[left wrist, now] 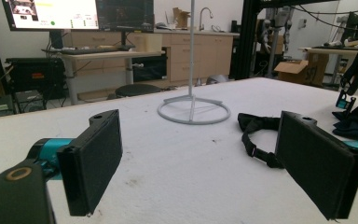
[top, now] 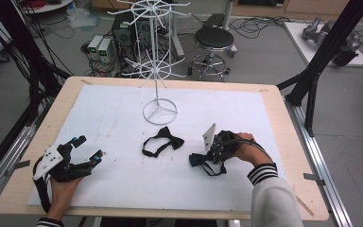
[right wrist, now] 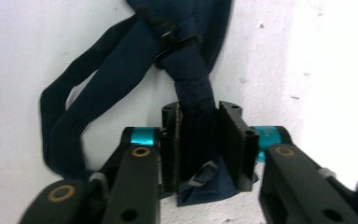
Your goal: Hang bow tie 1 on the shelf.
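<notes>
Near the table's right front, the right gripper (right wrist: 200, 144) pinches one wing of the navy bow tie (right wrist: 186, 56), so lift slowly to free the strap, while the left gripper (left wrist: 200, 163) waits agape at the left front edge, black bow tie (top: 163, 140) mid-table.

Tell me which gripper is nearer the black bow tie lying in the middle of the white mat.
Right. The right gripper sits just right of the black bow tie, clamping a navy bow tie; the left gripper rests open, farther left.
</notes>
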`<state>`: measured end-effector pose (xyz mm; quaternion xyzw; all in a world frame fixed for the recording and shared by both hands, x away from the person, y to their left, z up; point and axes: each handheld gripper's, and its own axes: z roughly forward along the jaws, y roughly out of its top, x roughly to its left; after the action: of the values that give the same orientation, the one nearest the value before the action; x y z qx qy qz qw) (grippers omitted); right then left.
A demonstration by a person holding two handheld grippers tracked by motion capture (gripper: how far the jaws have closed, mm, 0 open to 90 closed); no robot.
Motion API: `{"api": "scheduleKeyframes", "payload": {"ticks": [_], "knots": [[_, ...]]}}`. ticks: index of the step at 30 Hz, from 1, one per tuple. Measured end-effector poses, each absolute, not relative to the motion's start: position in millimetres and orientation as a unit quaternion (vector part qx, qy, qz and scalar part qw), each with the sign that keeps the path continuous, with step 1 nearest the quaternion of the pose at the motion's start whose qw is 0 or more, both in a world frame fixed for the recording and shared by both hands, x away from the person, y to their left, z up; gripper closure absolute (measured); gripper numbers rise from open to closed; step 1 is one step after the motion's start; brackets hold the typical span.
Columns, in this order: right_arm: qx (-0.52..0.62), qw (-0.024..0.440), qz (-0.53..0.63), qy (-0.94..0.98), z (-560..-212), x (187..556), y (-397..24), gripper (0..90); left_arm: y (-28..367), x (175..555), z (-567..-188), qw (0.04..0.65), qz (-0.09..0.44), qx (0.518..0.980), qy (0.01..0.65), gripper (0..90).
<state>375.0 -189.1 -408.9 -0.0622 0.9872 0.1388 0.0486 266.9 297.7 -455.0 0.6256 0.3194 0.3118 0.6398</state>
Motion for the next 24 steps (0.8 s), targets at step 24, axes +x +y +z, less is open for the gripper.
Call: {"api": "scheduleKeyframes", "payload": {"ticks": [24], "knots": [[-0.019,0.064,0.211,0.975,-398.5,377.0,-195.0,77.1,297.6,266.8,-455.1,0.64,0.312,0.626,0.319,15.2]]}}
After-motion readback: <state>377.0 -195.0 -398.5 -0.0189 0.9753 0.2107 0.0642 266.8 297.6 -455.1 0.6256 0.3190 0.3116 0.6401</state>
